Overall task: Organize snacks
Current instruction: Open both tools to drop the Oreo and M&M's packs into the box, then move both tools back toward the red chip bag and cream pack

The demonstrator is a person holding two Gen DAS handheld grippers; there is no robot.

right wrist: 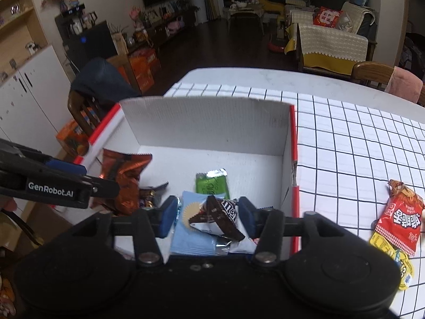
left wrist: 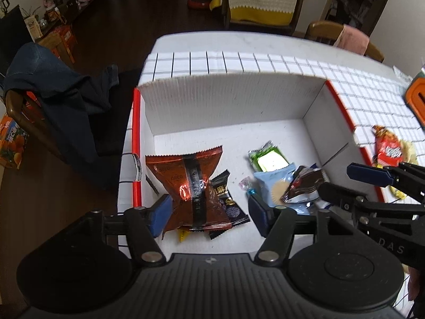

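A white cardboard box [left wrist: 228,101] with red edges stands on the checked tablecloth. Inside it at the left, a copper Oreo packet [left wrist: 186,170] lies on a black packet [left wrist: 225,194]. My left gripper [left wrist: 209,204] hangs open over them, its pads on either side of the copper packet without pressing it. At the box's right lie a green packet [right wrist: 212,183] and a light blue packet [right wrist: 191,236], with a brown-and-white packet [right wrist: 220,218] resting on the blue one. My right gripper [right wrist: 207,207] is open around that brown-and-white packet.
On the tablecloth [right wrist: 345,146] right of the box lie a red snack packet [right wrist: 401,220] and a yellow packet [right wrist: 398,260]. An orange object [left wrist: 417,98] stands further back. A chair with a dark jacket [left wrist: 53,87] is left of the table, another chair [right wrist: 372,74] behind it.
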